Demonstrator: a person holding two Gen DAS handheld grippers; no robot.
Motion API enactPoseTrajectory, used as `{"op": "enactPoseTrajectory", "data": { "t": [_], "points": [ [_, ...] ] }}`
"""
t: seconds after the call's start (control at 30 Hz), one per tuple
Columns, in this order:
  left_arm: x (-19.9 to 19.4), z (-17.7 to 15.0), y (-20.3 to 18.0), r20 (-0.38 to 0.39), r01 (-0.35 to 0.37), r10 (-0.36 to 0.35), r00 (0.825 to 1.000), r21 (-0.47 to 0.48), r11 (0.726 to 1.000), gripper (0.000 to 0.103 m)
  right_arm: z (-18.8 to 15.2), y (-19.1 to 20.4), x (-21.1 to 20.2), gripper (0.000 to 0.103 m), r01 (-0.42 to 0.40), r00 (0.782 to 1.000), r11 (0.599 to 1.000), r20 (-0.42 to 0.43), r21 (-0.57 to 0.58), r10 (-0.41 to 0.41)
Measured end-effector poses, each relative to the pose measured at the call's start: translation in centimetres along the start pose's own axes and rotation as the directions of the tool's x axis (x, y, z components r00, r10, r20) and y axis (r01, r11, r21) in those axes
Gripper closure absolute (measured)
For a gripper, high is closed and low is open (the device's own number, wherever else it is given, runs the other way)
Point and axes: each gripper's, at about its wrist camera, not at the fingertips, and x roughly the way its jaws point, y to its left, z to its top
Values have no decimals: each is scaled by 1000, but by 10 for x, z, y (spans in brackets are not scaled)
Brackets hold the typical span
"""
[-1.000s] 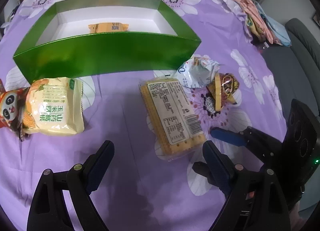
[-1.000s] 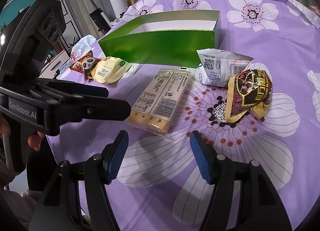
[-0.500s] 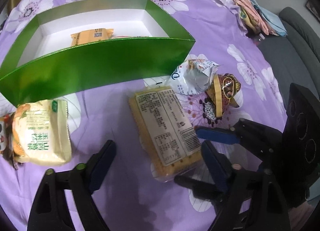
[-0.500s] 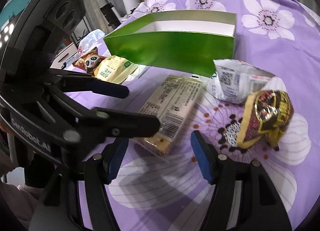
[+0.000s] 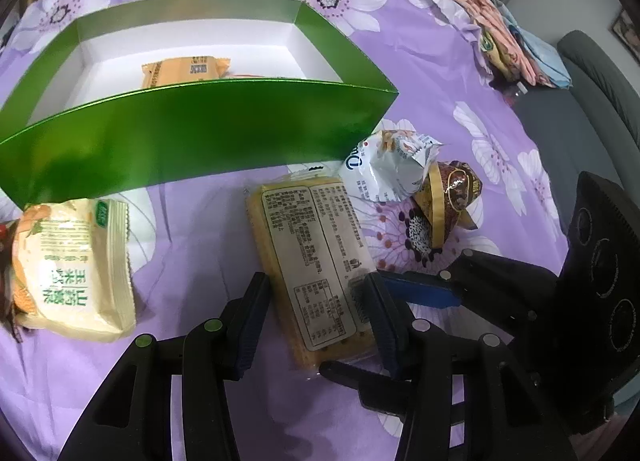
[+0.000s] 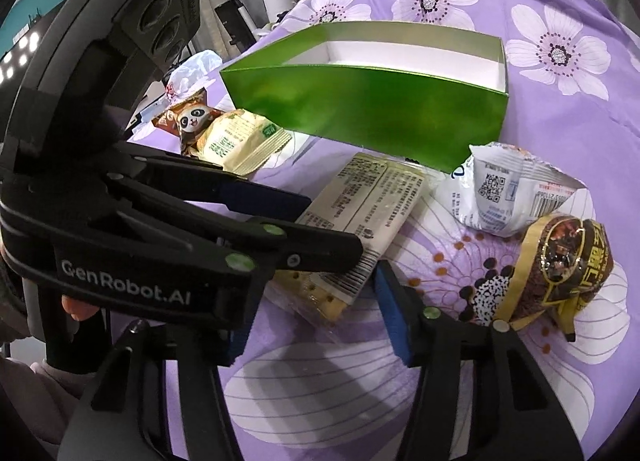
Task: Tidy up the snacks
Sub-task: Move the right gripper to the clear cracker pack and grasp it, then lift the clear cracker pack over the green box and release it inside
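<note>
Long cracker pack (image 5: 316, 261) lying label-up on the purple flowered counter (image 5: 208, 413), just near of the green box (image 5: 192, 137), its near end between the fingers of both tongs. The left tongs (image 5: 316, 317) straddle the pack across its width; their jaws have just been closing and now stand at its two long edges, seemingly clenched on it, though firm pressure cannot be confirmed. The right tongs (image 6: 316, 313) approach the same end from the right, half open; one finger is hidden behind the left tool, so contact cannot be told.

To do the step well, judge the grip by the wrapper: pinch the edges squarely, lightly enough not to crush the crackers, then lift level and clear the box's near wall before lowering beside the orange packet (image 5: 186, 71) already inside. The right tongs should keep clear or support the underside.

Against the earlier frames, the left tongs were wide apart with the pack lying beyond their tips; the pack now sits between them, and both tools crowd closer together. The other snacks lie unmoved.
</note>
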Motion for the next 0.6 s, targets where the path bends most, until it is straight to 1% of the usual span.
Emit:
{"op": "enactPoseTrajectory", "data": {
  "t": [0.13, 0.2, 0.6],
  "points": [
    [-8, -3, 0, 14, -14, 14, 1000, 3, 1000, 54, -1, 9, -3, 52, 11, 1000, 1000, 19, -12, -11],
    [-12, -4, 0, 23, -16, 16, 1000, -1, 1000, 54, 0, 13, -6, 55, 19, 999, 1000, 33, -13, -19],
    [-46, -5, 4, 108, -27, 29, 994, -22, 999, 54, 19, 37, -22, 56, 51, 995, 997, 88, -62, -45]
  ]
}}
